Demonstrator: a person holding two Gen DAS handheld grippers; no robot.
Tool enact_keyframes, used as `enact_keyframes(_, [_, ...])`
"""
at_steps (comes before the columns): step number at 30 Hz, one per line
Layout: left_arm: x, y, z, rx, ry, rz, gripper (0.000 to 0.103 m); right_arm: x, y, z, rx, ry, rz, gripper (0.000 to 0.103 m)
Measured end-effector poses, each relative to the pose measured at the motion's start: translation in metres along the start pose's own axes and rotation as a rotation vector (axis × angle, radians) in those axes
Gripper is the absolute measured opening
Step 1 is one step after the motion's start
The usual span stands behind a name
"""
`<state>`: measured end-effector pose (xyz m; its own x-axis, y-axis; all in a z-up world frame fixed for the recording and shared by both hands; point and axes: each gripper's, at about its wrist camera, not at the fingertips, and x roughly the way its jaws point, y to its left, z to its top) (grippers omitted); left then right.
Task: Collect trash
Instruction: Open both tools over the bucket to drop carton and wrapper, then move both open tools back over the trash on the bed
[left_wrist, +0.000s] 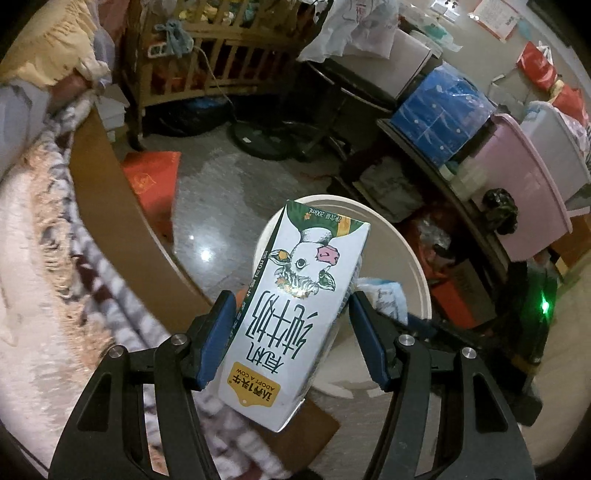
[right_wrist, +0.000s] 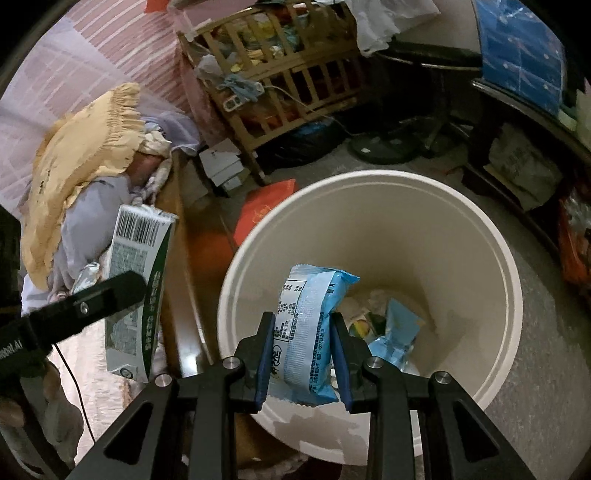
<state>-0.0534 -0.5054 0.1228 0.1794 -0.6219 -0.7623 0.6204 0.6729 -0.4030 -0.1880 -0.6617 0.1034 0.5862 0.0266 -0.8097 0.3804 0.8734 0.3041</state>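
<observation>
My left gripper (left_wrist: 291, 325) is shut on a white milk carton (left_wrist: 291, 314) printed with a cow, held tilted near the rim of a cream waste bin (left_wrist: 413, 266). The right wrist view shows the same carton (right_wrist: 136, 288) and the left gripper's finger (right_wrist: 92, 302) off to the left of the bin (right_wrist: 424, 229). My right gripper (right_wrist: 304, 350) is shut on a light blue snack wrapper (right_wrist: 314, 332), held over the bin's open mouth. Inside the bin lie another blue wrapper (right_wrist: 395, 332) and some crumpled scraps.
A bed with a patterned blanket (left_wrist: 48, 277) and wooden side rail (left_wrist: 122, 221) runs along the left. A red packet (right_wrist: 266, 210) lies on the grey floor. A wooden crib (right_wrist: 288, 74), a fan base (right_wrist: 384, 147), a shelf with pink and blue boxes (left_wrist: 517, 177) stand behind.
</observation>
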Motion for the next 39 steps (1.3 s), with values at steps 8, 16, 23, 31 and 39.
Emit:
enact_keyframes(8, [0.022,-0.013,0.005,0.022,0.017,-0.006,0.062,0.011,-0.014,-0.004,0.026,0.023,-0.008,0.028])
enact_keyframes(16, [0.031,-0.017,0.006,0.029,0.011,-0.025,0.062,0.018,-0.019,-0.006,0.043,0.045,-0.021,0.028])
enact_keyframes(23, [0.029,-0.015,0.007,0.026,0.004,-0.073,0.063,0.020,-0.026,-0.006,0.085,0.048,-0.017,0.042])
enact_keyframes(31, [0.023,-0.008,0.005,0.013,0.001,-0.055,0.064,0.018,-0.023,-0.007,0.080,0.048,-0.019,0.044])
enact_keyframes(39, [0.000,0.002,-0.006,0.049,-0.057,0.042,0.064,0.012,-0.009,-0.009,0.056,0.043,-0.009,0.044])
